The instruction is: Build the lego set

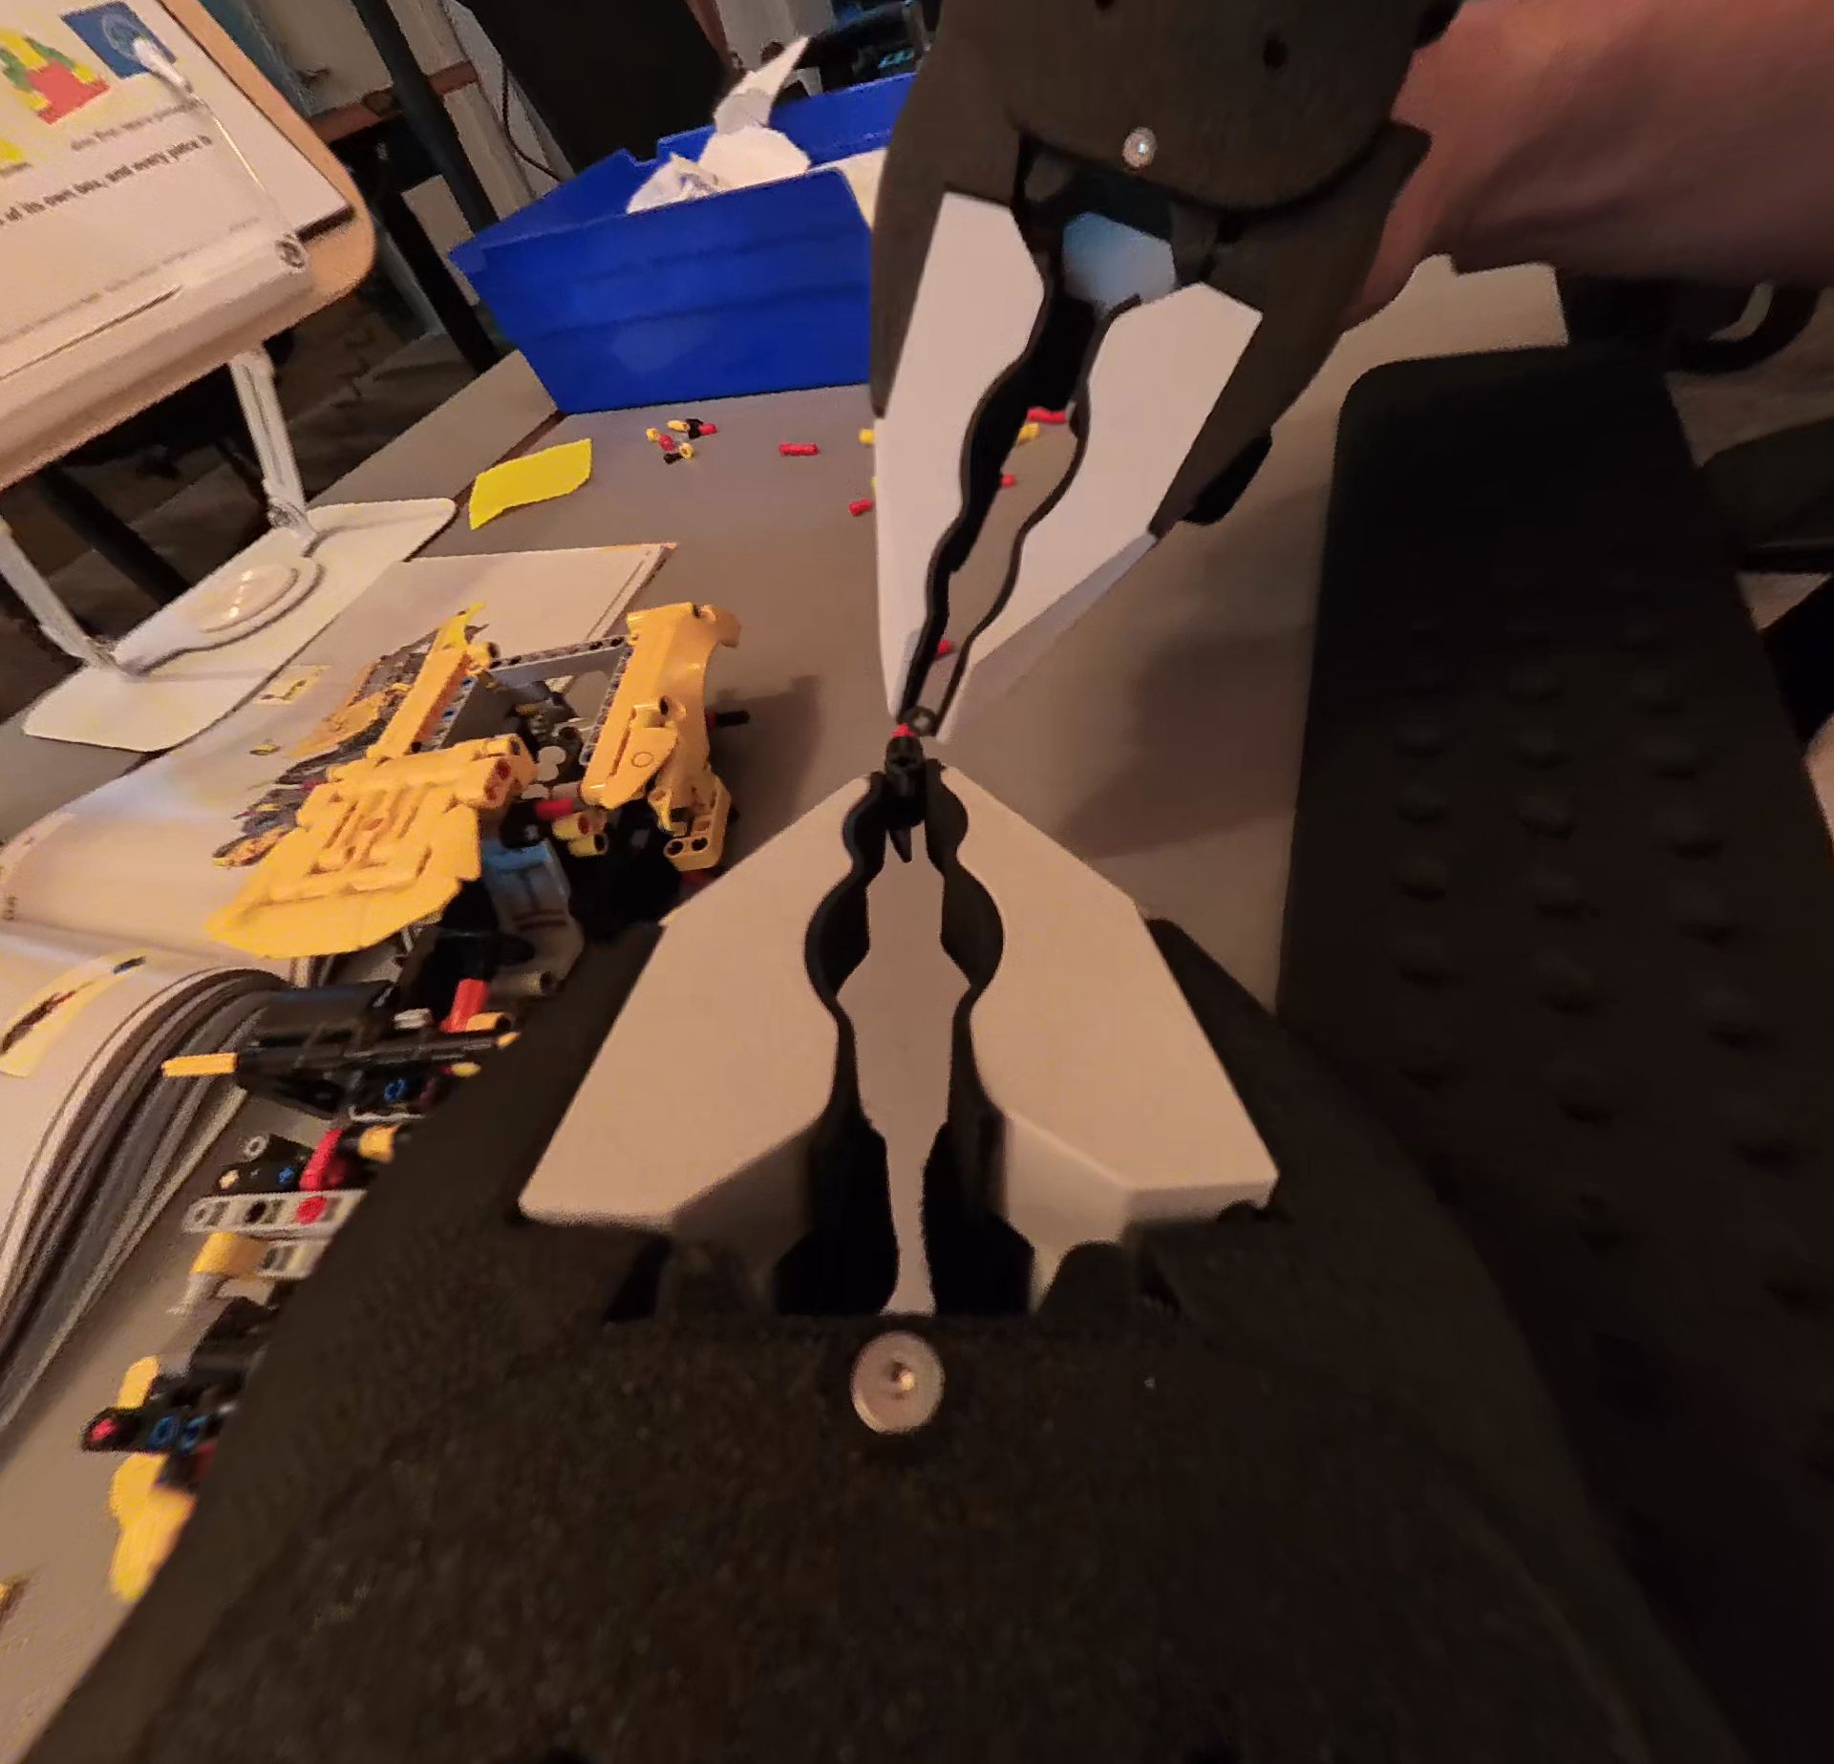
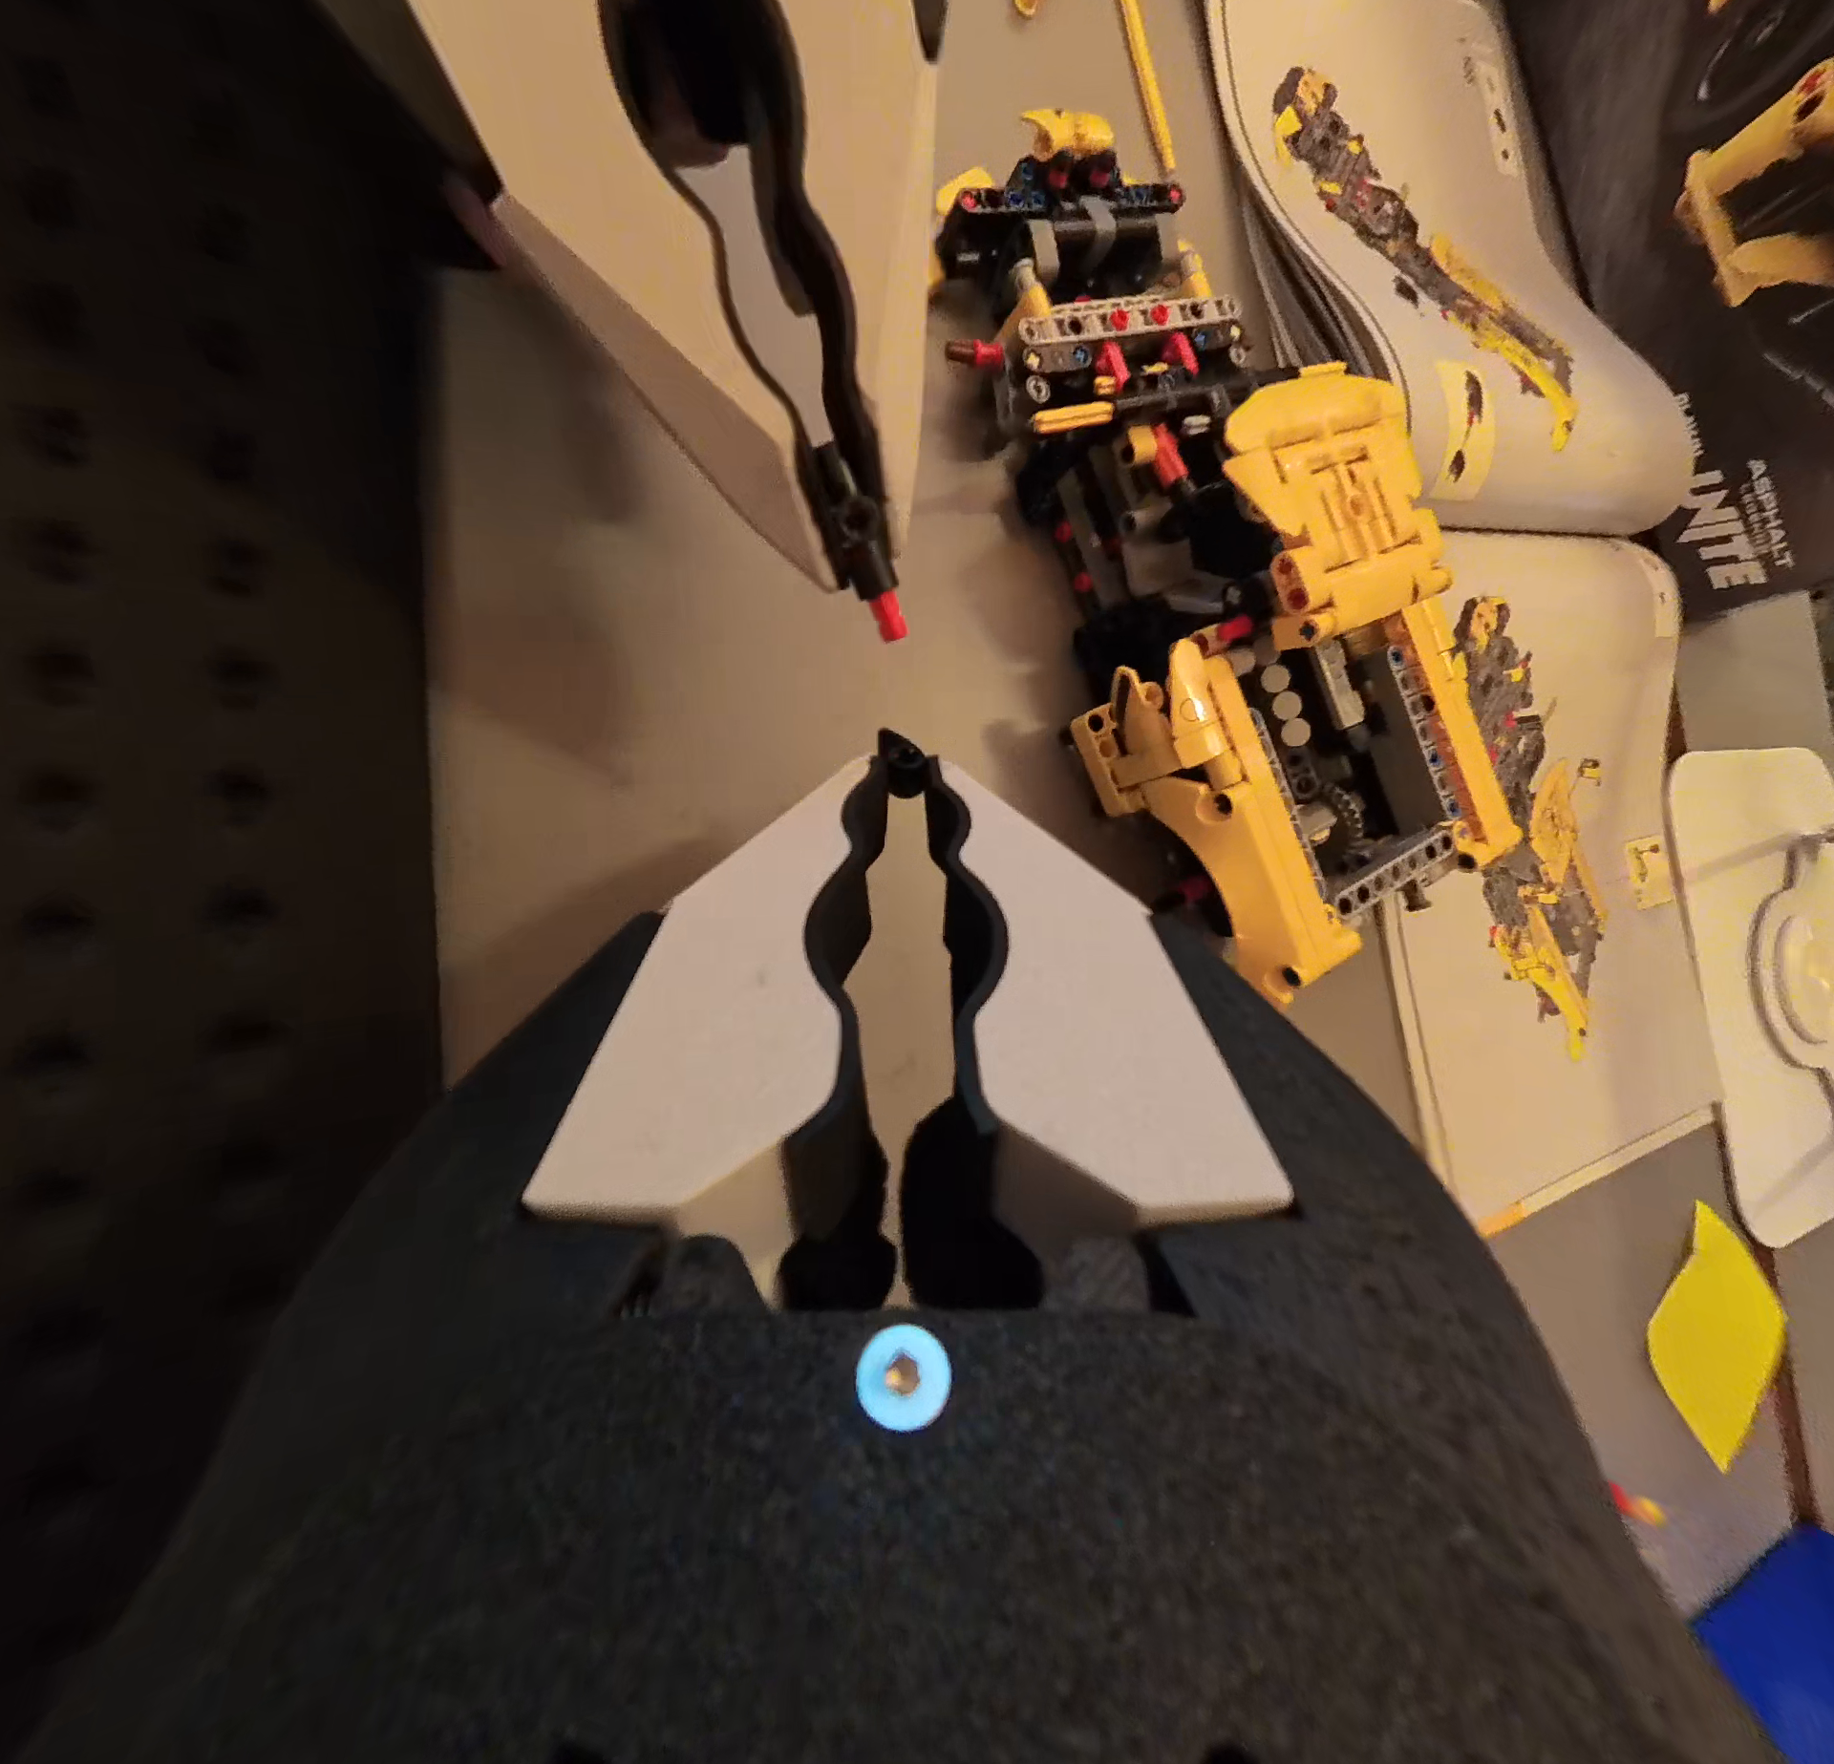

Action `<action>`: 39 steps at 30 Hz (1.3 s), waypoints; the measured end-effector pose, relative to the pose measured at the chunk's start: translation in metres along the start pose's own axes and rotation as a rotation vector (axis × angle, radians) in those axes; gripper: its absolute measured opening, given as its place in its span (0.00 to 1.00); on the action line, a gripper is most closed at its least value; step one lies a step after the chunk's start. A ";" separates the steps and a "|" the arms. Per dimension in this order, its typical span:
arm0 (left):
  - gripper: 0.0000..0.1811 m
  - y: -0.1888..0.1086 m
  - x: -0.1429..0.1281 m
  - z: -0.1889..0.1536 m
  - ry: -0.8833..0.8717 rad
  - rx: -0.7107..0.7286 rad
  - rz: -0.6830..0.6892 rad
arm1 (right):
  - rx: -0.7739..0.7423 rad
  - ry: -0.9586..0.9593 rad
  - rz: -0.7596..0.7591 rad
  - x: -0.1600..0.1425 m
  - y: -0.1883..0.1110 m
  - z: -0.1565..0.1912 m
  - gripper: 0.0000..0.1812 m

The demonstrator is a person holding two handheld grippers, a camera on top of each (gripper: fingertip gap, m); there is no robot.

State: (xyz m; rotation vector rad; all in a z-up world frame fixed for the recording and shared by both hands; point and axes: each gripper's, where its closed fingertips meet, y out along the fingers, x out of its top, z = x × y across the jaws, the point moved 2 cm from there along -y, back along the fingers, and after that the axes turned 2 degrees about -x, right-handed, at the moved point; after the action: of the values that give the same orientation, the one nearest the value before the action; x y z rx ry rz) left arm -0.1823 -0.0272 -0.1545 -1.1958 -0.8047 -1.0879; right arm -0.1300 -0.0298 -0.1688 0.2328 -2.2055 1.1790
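Left gripper [image 1: 901, 792] clamped at its tips on a small black connector [image 1: 901, 774] with a red pin end [image 2: 886, 617], held in the air just right of the half-built yellow and black lego model [image 1: 516, 803]. Right gripper [image 2: 901, 762] pinched shut on a tiny black piece [image 2: 898, 756], facing the left one tip to tip; touching or nearly so in the left wrist view, a small gap between red pin and black piece in the right wrist view. A person's hand [image 1: 1588, 129] wrapped around the right gripper's body. Model lying on the grey table [image 1: 1072, 724], partly over the open instruction booklet [image 2: 1548, 1052]. Beyond the model, loose red and yellow pins [image 1: 794, 446], a yellow scrap [image 1: 526, 481] and a blue bin [image 1: 695, 297] with crumpled paper. Black studded mat [image 1: 1548, 823] to the right of both grippers.
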 end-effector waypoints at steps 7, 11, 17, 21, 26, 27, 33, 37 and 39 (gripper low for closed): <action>0.04 0.005 -0.006 -0.005 0.012 -0.027 0.043 | -0.079 -0.226 0.069 0.017 0.001 0.008 0.03; 0.04 0.004 -0.005 -0.005 -0.002 -0.030 0.033 | -0.081 -0.235 0.071 0.019 0.001 0.008 0.03; 0.04 0.007 -0.009 -0.009 0.026 -0.040 0.067 | -0.053 -0.249 0.087 0.015 0.003 0.012 0.03; 0.04 0.011 -0.017 -0.015 0.057 -0.060 0.129 | -0.009 -0.252 0.129 0.008 0.008 0.020 0.03; 0.04 0.019 -0.033 -0.024 0.103 -0.091 0.240 | 0.030 -0.321 0.216 -0.004 0.020 0.032 0.03; 0.04 0.019 -0.035 -0.025 0.100 -0.102 0.250 | 0.038 -0.321 0.214 -0.005 0.022 0.034 0.03; 0.04 0.024 -0.039 -0.031 0.100 -0.142 0.277 | 0.121 -0.307 0.169 -0.011 0.026 0.040 0.03; 0.04 0.028 -0.037 -0.033 0.101 -0.153 0.276 | 0.165 -0.306 0.132 -0.014 0.028 0.041 0.03; 0.04 0.027 -0.037 -0.032 0.086 -0.154 0.270 | 0.190 -0.246 0.108 -0.015 0.027 0.041 0.03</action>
State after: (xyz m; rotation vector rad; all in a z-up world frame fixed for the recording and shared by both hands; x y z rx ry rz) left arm -0.1698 -0.0502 -0.2044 -1.3340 -0.4832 -0.9831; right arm -0.1477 -0.0482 -0.2132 0.3579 -2.3398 1.4906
